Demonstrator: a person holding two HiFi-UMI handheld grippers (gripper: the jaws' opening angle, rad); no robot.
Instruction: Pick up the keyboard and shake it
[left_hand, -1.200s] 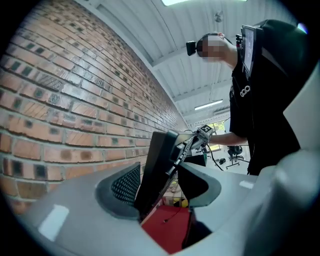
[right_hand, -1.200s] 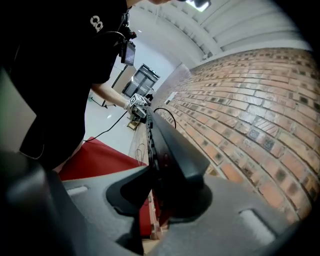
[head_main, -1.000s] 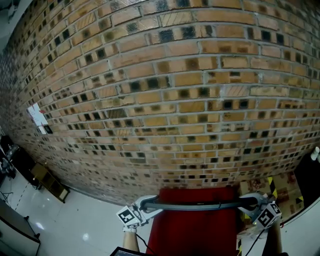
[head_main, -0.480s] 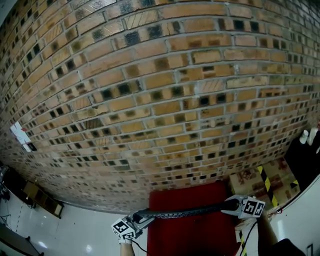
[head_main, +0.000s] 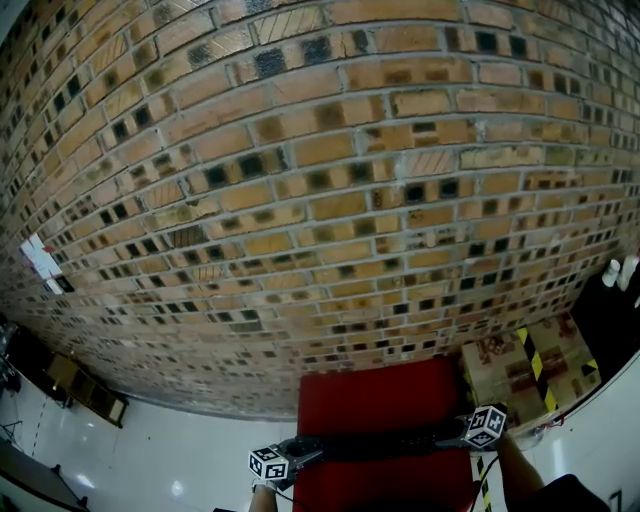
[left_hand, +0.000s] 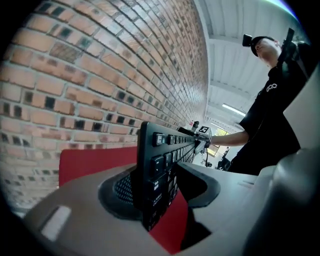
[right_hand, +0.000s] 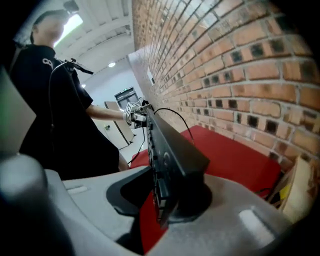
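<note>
Holding the keyboard (head_main: 385, 443) by its two ends, I have brought it down within the last second, low over the red table (head_main: 380, 395). Fingers of my left gripper (head_main: 300, 452), lately closing tighter, and of my right gripper (head_main: 458, 436) both clamp it; judged a downstroke of the shake.

Keyboard (head_main: 385, 444) matt plastic; wall (head_main: 320, 200) rough brick; floor (head_main: 180, 450) glossy.

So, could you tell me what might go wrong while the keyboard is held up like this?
The keyboard hangs over the red surface, gripped only at its two ends. The jaws of the left claw have just been closing on one end, so a hard shake might slip it free of that or the right claw. Its cable loops loose and could snag.
</note>
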